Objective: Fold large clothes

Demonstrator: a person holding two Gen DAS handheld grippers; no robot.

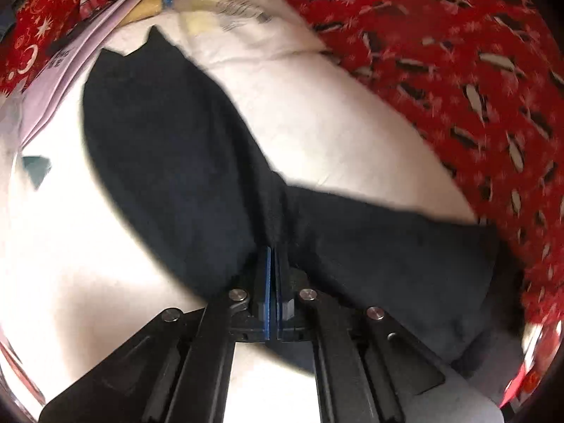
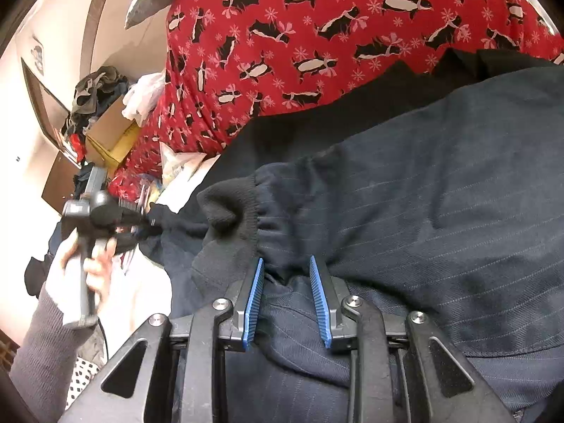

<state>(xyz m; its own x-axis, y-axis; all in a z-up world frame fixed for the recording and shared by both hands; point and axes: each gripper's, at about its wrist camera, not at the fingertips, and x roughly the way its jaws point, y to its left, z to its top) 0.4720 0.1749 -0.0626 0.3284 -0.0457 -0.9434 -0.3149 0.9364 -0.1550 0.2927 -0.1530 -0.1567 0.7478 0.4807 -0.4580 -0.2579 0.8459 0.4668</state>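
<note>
A dark navy pinstriped garment (image 2: 423, 194) with a ribbed cuff (image 2: 225, 204) lies across a white sheet and a red blanket. My right gripper (image 2: 285, 264) is shut on a bunched fold of it next to the cuff, with cloth filling the gap between the blue pads. In the left wrist view the garment (image 1: 169, 148) runs as a long dark strip over the white sheet (image 1: 70, 246). My left gripper (image 1: 273, 252) is shut on it, pads together and cloth gathered at the tips. The right wrist view shows the left gripper (image 2: 141, 218) pinching the garment's end, held by a hand (image 2: 98, 268).
A red penguin-print blanket (image 2: 317, 35) covers the far side and shows again as the red blanket (image 1: 440, 53) on the right. White papers and a plastic bag (image 1: 70, 70) lie at the upper left. A cardboard box (image 2: 112, 134) and a clothes pile (image 2: 95, 88) stand by the wall.
</note>
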